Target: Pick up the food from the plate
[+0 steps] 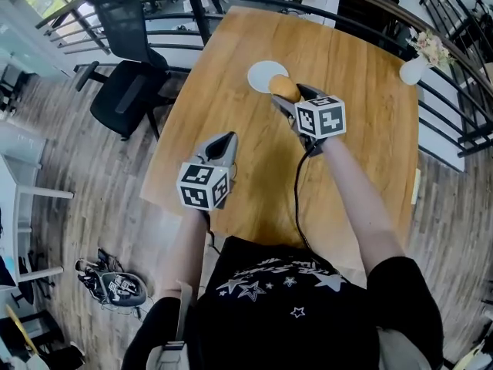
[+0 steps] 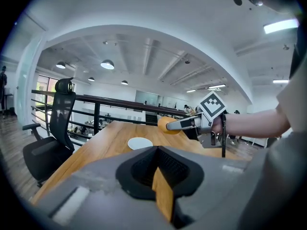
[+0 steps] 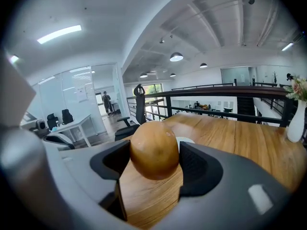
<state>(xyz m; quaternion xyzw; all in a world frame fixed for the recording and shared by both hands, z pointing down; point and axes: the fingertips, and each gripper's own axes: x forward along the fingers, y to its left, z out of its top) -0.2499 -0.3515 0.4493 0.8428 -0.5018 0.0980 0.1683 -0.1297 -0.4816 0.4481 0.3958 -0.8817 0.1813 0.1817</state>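
Right gripper view | right gripper (image 3: pixel 153 169) wide, clamped on food (image 3: pixel 154 147)

Head view looks steeply down; both gripper views face level across the table (image 1: pixel 354 91), sharing the plate (image 1: pixel 262 74).

Golden bun (image 3: pixel 154 150), perhaps, aloft near plate (image 1: pixel 260 73)

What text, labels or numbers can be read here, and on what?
No readable text in any view.
Marker cube on the left gripper: square patterns only, no letters.
Same on the right gripper.
Shirt print: stars and a scrawl, too blurred to read.
Sheets on the glass wall: too small to read.
Food in the right gripper: unmarked.
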